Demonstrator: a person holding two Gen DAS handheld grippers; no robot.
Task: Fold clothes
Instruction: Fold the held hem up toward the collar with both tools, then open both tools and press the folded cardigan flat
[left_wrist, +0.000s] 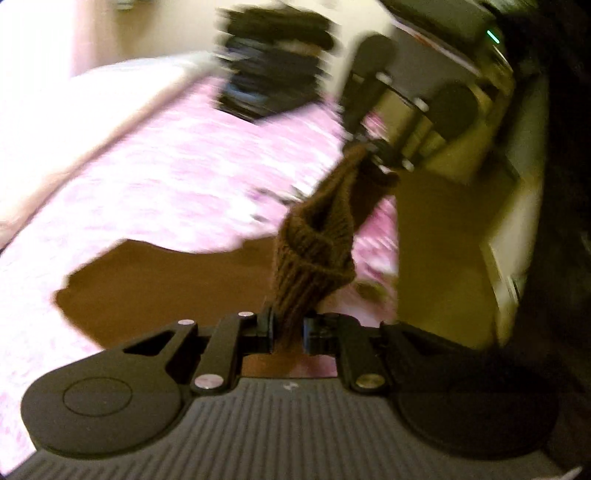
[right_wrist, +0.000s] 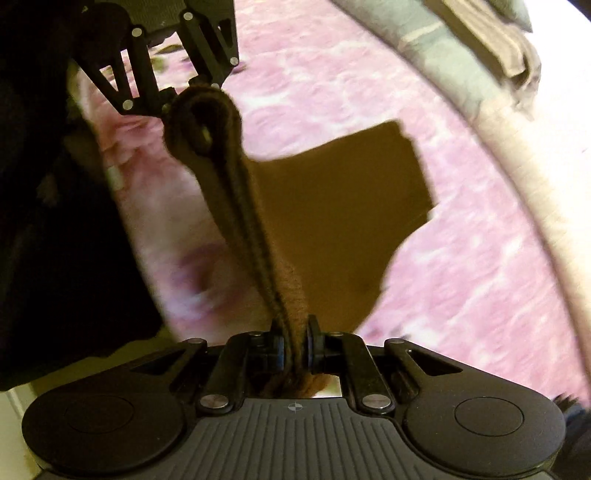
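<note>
A brown knitted garment (left_wrist: 314, 243) is held up between both grippers above a bed with a pink patterned cover (left_wrist: 177, 166). My left gripper (left_wrist: 289, 328) is shut on its ribbed edge. My right gripper (right_wrist: 295, 343) is shut on the other end of the same edge (right_wrist: 236, 192), which stretches taut between them. The rest of the garment hangs down over the bed (right_wrist: 332, 206). The right gripper shows in the left wrist view (left_wrist: 373, 147), and the left gripper in the right wrist view (right_wrist: 192, 92). Both views are blurred.
A dark stack of folded clothes (left_wrist: 273, 62) sits at the far end of the bed. A grey-green pillow or blanket (right_wrist: 454, 62) lies along the bed's far edge. The person's dark clothing (right_wrist: 55, 221) fills one side of each view.
</note>
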